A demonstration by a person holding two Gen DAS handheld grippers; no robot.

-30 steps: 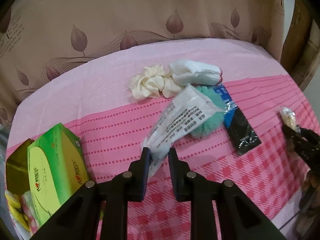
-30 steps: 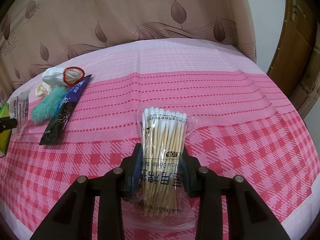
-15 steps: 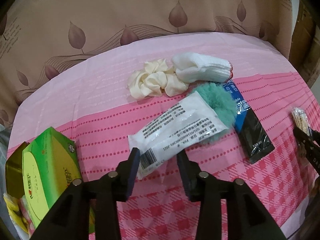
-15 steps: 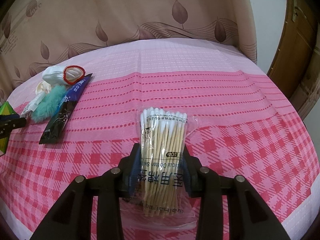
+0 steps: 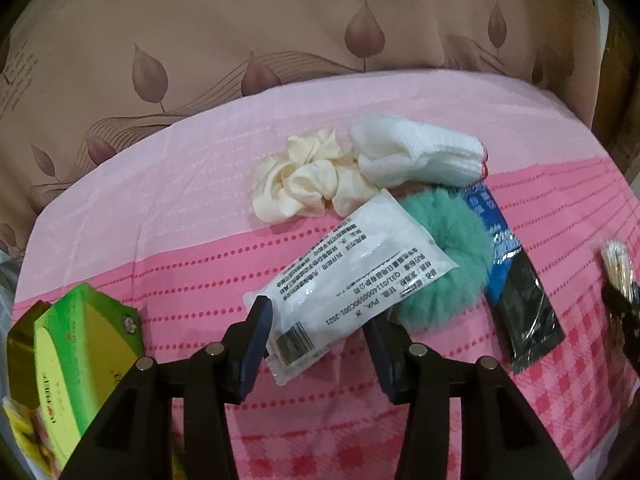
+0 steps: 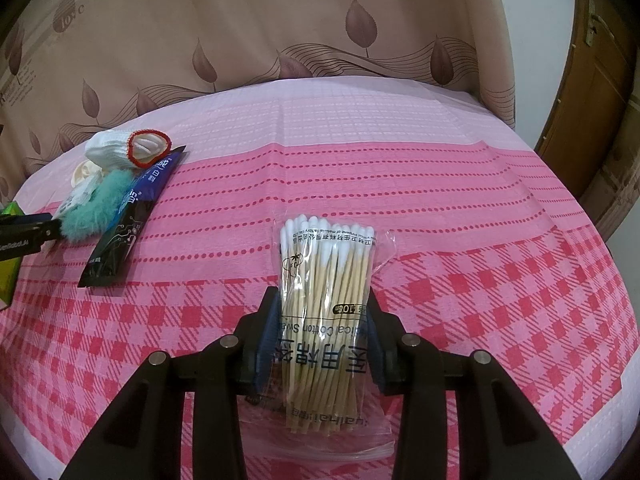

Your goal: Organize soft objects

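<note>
Since a second ago the left claw (image 5: 318,320) has let go of the white sachet (image 5: 348,276), and its jaws are opening further at this moment; the sachet lies flat between them on the pink cloth of the counter (image 6: 400,176), its far end lapping onto the teal pom-pom (image 5: 448,264), pads clear of it on both sides. Working left to right: the green tissue box (image 5: 80,360) stands at the left edge, near enough that a sideways swing of my left claw could knock it. The cream scrunchie (image 5: 300,188) and white glove (image 5: 420,156) sit touching at the back of the pile, and the dark blue packet (image 5: 516,292) lies just beside the pom-pom. In my judgement the risk here is dragging: a pad catching the sachet's loose sealed edge as I lift away would pull it off the pile. My right claw (image 6: 320,332) is clenched on the bag of cotton swabs (image 6: 324,296), gripping low on the bundle; the slick film could slide, or the sticks could bend. Open cloth lies ahead of and to the right of that bag, well apart from everything; the counter's near edge is close beneath both claws.
</note>
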